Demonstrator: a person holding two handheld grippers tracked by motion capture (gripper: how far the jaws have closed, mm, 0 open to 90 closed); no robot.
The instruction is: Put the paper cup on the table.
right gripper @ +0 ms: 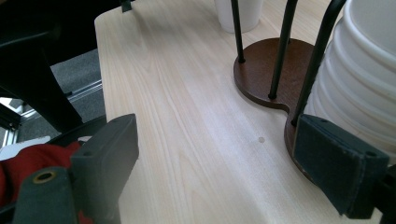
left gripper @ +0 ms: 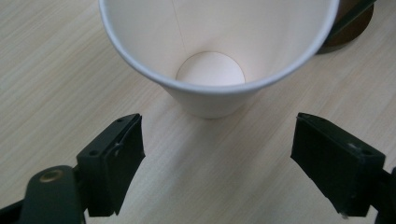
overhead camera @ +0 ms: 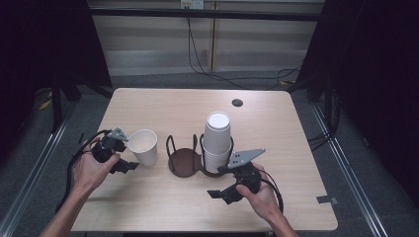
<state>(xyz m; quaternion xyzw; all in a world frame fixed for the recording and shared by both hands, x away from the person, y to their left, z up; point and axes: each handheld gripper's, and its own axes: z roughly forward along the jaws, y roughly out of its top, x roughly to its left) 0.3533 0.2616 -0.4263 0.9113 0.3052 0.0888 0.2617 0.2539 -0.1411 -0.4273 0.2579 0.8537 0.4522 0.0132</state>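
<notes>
Paper cup set apart from the stack on the bench

Left gripper [left gripper: 217, 154] open, holding nothing, near the lone cup [overhead camera: 144, 145]; right gripper [right gripper: 233, 172] open, empty, near the stack [overhead camera: 217, 140]; more cups remain.

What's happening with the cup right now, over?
Left gripper open, jaws apart just short of the single paper cup. Right gripper open beside the cup stack in the holder. Nothing in the way.

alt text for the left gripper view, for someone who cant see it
An empty white paper cup stands upright on a pale wooden table, seen from above and close. The left gripper points at it, its two black jaws apart, nothing between them.
</notes>
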